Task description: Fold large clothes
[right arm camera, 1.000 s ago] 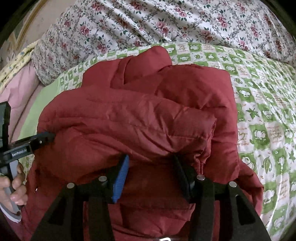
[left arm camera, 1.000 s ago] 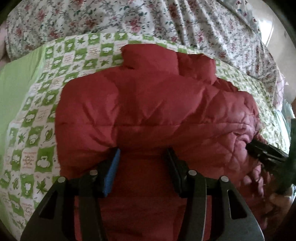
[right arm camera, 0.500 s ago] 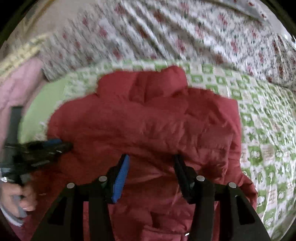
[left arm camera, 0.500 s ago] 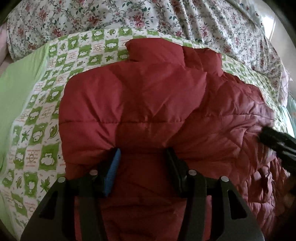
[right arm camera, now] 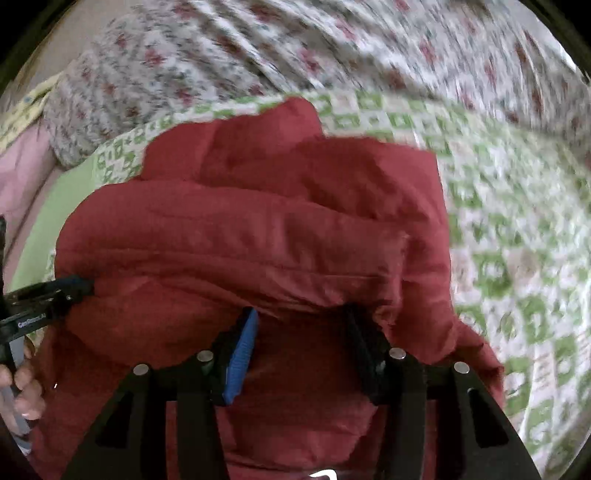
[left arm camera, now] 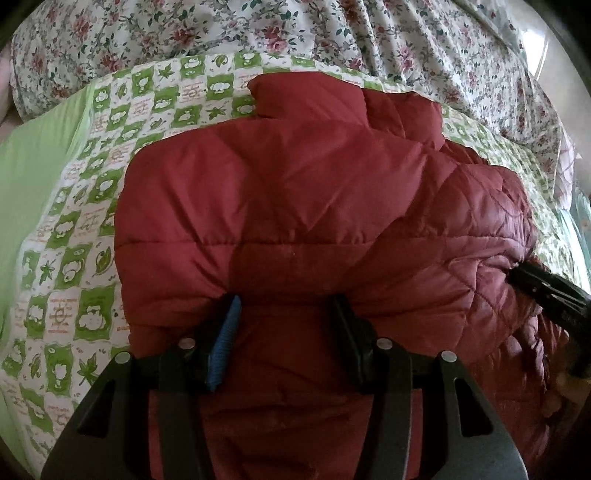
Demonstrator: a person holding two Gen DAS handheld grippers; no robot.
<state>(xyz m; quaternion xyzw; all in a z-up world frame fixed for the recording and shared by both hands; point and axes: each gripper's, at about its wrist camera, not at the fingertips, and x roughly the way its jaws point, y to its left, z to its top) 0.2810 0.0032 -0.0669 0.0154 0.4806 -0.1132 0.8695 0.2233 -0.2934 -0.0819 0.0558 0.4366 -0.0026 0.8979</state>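
A dark red puffer jacket (left arm camera: 295, 206) lies on a green-and-white checked bedspread (left arm camera: 85, 229), collar at the far end. A thick fold of it bulges over both pairs of fingers. My left gripper (left arm camera: 286, 306) has its jaws apart with the jacket's padding filling the gap between them. My right gripper (right arm camera: 301, 317) stands the same way, jaws apart with the jacket (right arm camera: 258, 229) between them. The right gripper also shows in the left wrist view (left arm camera: 546, 291), pushed into the jacket's right side. The left gripper shows in the right wrist view (right arm camera: 55, 295) at the jacket's left side.
A floral quilt (left arm camera: 295, 33) is bunched up along the far edge of the bed. Plain green sheet (left arm camera: 29, 177) lies to the left. Checked bedspread (right arm camera: 517, 240) stretches to the right of the jacket. A hand (right arm camera: 18, 384) holds the left gripper's handle.
Both grippers have carried the jacket's lower part forward toward the collar, and the fold is now thicker. The right wrist view is blurred by motion.
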